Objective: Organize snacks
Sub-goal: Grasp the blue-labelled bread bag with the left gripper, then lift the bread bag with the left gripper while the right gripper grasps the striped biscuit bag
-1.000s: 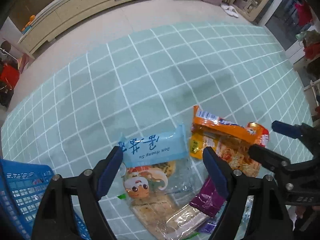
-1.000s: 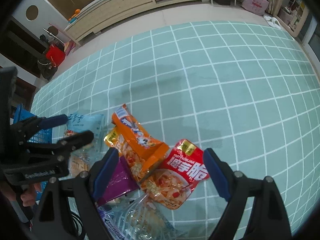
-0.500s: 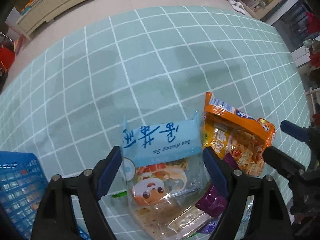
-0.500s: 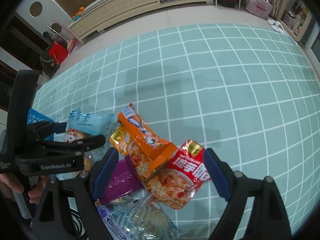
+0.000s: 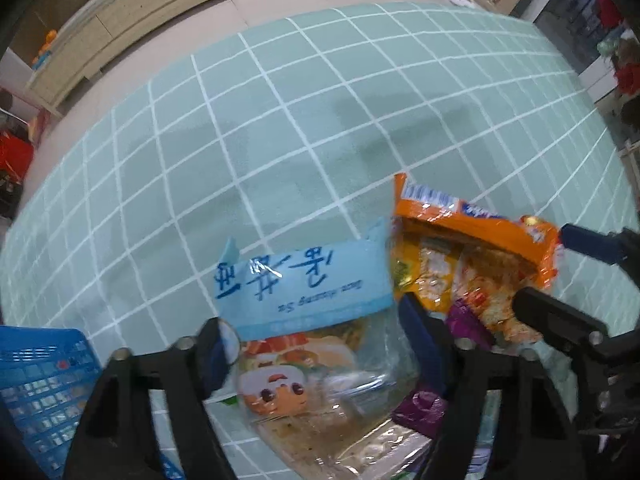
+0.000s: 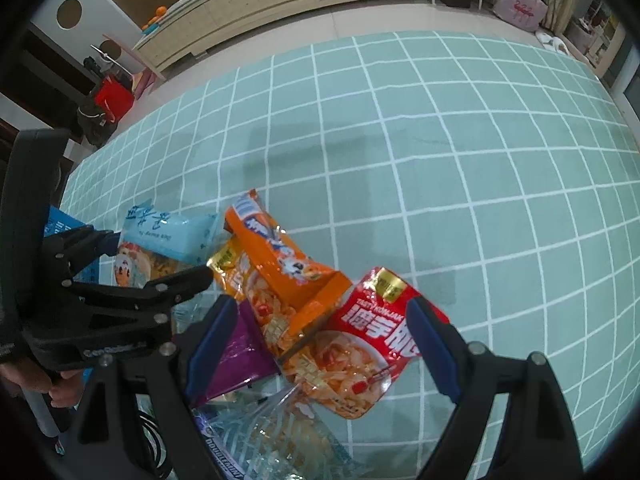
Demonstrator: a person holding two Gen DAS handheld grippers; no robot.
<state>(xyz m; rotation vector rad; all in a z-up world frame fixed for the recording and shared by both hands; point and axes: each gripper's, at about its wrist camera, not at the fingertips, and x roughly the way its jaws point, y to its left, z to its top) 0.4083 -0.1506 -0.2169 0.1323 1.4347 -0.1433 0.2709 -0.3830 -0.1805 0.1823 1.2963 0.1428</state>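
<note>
Crowding the blue-topped packet (image 5: 304, 284): orange packet (image 5: 472, 248), purple packet (image 6: 236, 356), blue basket (image 5: 40, 380).

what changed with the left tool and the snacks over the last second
The left tool came down over the light blue snack bag, and its jaws have just been closing around it; whether the pads press on it yet I cannot tell. The right tool stayed open above the red packet, and the orange packet, the purple packet and the blue basket lie as before.
</note>
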